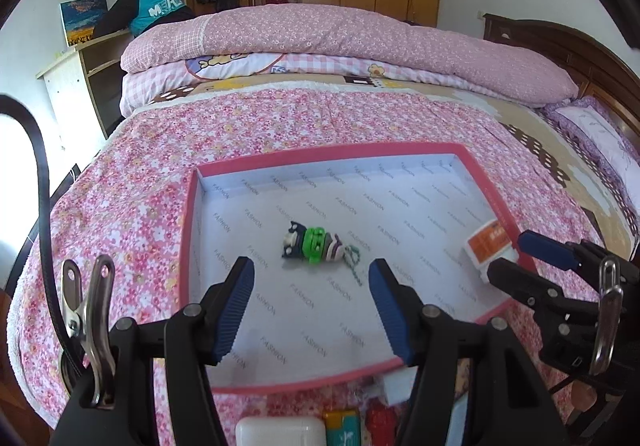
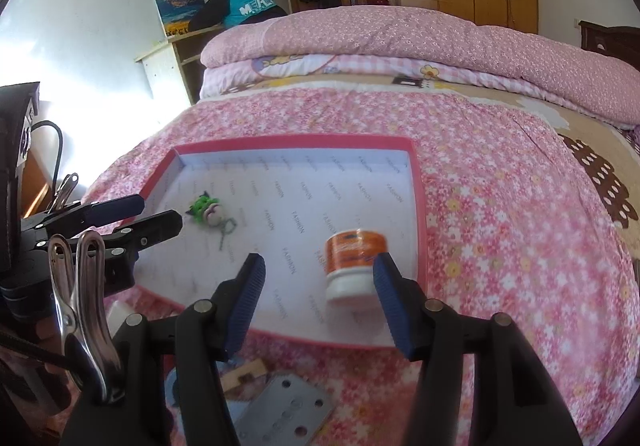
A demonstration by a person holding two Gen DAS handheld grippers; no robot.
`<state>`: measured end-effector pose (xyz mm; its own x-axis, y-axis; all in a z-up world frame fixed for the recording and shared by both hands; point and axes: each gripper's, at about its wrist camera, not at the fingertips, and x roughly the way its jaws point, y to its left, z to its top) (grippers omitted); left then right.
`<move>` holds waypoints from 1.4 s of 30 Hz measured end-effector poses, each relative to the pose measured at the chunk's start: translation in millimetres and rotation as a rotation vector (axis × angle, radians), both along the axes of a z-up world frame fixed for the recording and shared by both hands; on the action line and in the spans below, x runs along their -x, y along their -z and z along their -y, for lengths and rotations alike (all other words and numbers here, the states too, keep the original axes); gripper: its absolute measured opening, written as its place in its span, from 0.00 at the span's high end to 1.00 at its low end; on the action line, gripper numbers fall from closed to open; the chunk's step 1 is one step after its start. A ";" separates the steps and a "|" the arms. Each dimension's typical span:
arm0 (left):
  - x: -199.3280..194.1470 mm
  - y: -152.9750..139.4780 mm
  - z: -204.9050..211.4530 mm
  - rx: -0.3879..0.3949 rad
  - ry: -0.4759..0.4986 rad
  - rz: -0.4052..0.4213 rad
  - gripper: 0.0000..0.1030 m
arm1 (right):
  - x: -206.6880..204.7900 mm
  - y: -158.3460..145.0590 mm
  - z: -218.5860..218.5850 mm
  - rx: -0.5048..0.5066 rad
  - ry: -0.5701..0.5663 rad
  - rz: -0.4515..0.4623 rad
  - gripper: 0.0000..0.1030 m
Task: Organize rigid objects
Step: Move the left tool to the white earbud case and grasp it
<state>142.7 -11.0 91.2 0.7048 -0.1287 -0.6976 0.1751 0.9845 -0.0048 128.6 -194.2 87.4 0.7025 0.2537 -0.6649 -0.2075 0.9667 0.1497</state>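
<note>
A shallow pink-rimmed box [image 1: 192, 206] with a white printed lining lies on the bed; it also shows in the right wrist view [image 2: 418, 206]. A small green, black and striped figure keychain [image 1: 314, 244] lies in its middle [image 2: 206, 209]. An orange-labelled jar with a white lid [image 2: 354, 264] lies on its side near the box's right wall [image 1: 488, 242]. My left gripper [image 1: 312, 278] is open and empty, just short of the keychain. My right gripper [image 2: 318, 274] is open, its right pad [image 2: 390, 286] close beside the jar.
Loose items lie on the floral bedspread before the box: a white case [image 1: 280, 432], a green-yellow box [image 1: 342, 426], a red object [image 1: 380, 420], a grey metal plate with holes [image 2: 288, 410] and a wooden piece [image 2: 244, 372]. Folded quilts [image 1: 340, 42] lie behind.
</note>
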 end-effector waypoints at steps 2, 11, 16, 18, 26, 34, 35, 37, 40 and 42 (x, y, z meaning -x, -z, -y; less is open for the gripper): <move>8.5 -1.7 -3.4 0.006 -0.006 0.003 0.39 | 7.3 -1.5 -1.1 -0.001 -0.002 0.005 0.44; 45.0 0.5 -20.0 0.025 -0.037 -0.005 0.39 | 46.1 1.6 -6.3 -0.030 -0.017 -0.015 0.44; 63.4 7.4 -28.0 0.031 -0.053 -0.015 0.39 | 65.0 8.9 -6.7 -0.040 -0.009 -0.039 0.44; 70.1 11.4 -32.1 0.040 -0.065 -0.025 0.39 | 73.3 12.6 -6.6 -0.044 -0.006 -0.051 0.44; 90.3 28.7 -39.2 0.042 -0.046 -0.061 0.39 | 96.7 29.7 -3.6 -0.061 0.004 -0.094 0.44; 91.3 44.7 -40.1 0.021 -0.059 -0.094 0.39 | 96.7 40.6 -0.3 -0.093 0.022 -0.121 0.44; 90.5 46.2 -40.3 0.021 -0.059 -0.097 0.39 | 97.0 40.9 -0.4 -0.094 0.022 -0.121 0.44; 89.1 48.9 -39.6 0.027 -0.061 -0.102 0.39 | 97.1 42.1 -0.6 -0.095 0.020 -0.123 0.44; 87.6 50.9 -37.0 0.021 -0.055 -0.104 0.39 | 96.5 44.1 -1.2 -0.098 0.018 -0.129 0.44; 87.2 52.0 -34.9 0.012 -0.050 -0.101 0.39 | 96.0 45.1 -2.2 -0.101 0.016 -0.130 0.44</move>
